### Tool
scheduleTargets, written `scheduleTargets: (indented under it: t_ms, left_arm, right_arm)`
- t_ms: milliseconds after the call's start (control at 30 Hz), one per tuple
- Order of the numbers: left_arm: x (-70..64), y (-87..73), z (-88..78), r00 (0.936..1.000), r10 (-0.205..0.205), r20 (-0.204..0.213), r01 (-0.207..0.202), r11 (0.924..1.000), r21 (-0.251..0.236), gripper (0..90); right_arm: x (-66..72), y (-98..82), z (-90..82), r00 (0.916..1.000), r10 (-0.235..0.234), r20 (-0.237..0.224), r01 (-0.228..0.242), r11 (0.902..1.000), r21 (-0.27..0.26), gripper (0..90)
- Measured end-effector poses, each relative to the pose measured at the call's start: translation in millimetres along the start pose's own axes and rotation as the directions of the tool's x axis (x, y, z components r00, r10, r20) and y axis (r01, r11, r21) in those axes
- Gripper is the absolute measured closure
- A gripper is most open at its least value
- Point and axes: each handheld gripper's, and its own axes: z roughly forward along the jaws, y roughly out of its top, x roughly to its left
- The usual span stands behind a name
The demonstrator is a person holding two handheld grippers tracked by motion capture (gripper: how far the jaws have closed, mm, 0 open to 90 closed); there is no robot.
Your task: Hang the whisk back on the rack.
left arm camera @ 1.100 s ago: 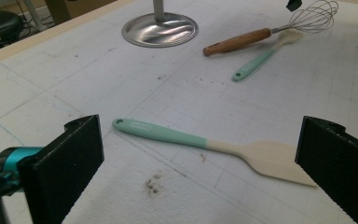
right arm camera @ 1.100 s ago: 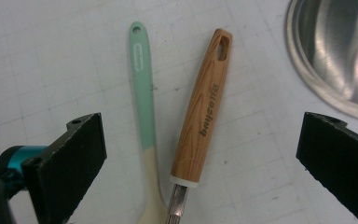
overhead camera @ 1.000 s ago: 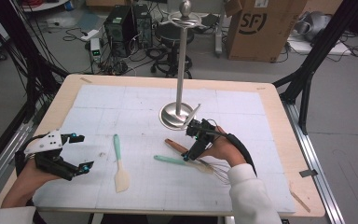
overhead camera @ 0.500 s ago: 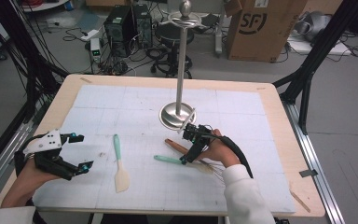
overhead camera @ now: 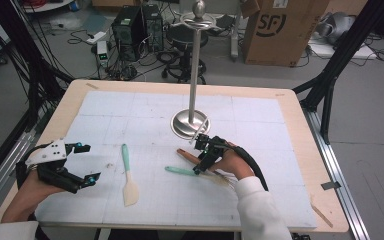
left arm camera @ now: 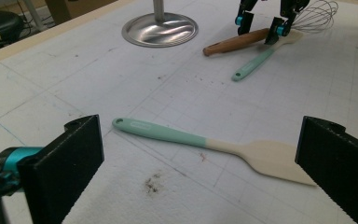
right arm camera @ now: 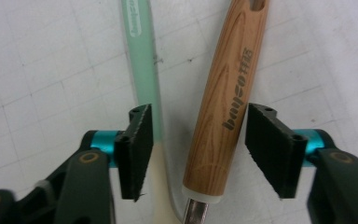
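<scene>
A whisk with a wooden handle (right arm camera: 228, 102) lies on the white mat beside a mint-handled spatula (right arm camera: 142, 60). My right gripper (right arm camera: 198, 140) straddles the wooden handle, and its jaws have just been closing. A gap still shows on each side, so the pads do not press on it. In the high view the right gripper (overhead camera: 203, 155) sits over the whisk handle (overhead camera: 186, 155), in front of the stand. My left gripper (left arm camera: 199, 140) hovers open over another mint-handled spatula (left arm camera: 205, 142) at the table's left (overhead camera: 127, 172).
A tall metal stand with a round base (overhead camera: 191, 122) rises just behind the right gripper. The whisk's wire head (left arm camera: 314, 11) lies under the right hand. The wooden table edge (overhead camera: 70, 107) frames the white mat.
The right gripper's jaws have narrowed around the whisk's wooden handle. The left hand and its spatula have not moved.
</scene>
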Motion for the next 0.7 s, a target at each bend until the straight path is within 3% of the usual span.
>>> scheduleTargets:
  t_ms: [367, 467, 700]
  left_arm:
    - [0.1, 0.1, 0.5, 1.0000, 0.002, 0.003, -0.002, 1.0000, 0.003, 1.6]
    - [0.0, 0.1, 0.5, 1.0000, 0.002, 0.003, -0.002, 1.0000, 0.002, 1.7]
    - [-0.2, 0.1, 0.6, 1.0000, 0.002, 0.003, -0.002, 1.0000, 0.002, 1.7]
  right_arm:
    - [-0.6, 0.3, 2.4, 0.9998, 0.010, -0.015, -0.009, 0.9996, 0.028, 53.5]
    - [-0.5, 1.7, 2.5, 0.9999, 0.008, 0.007, -0.008, 0.9992, 0.039, 60.2]
    - [1.2, 3.1, 3.4, 0.9995, 0.019, 0.024, -0.020, 0.9986, 0.048, 63.2]
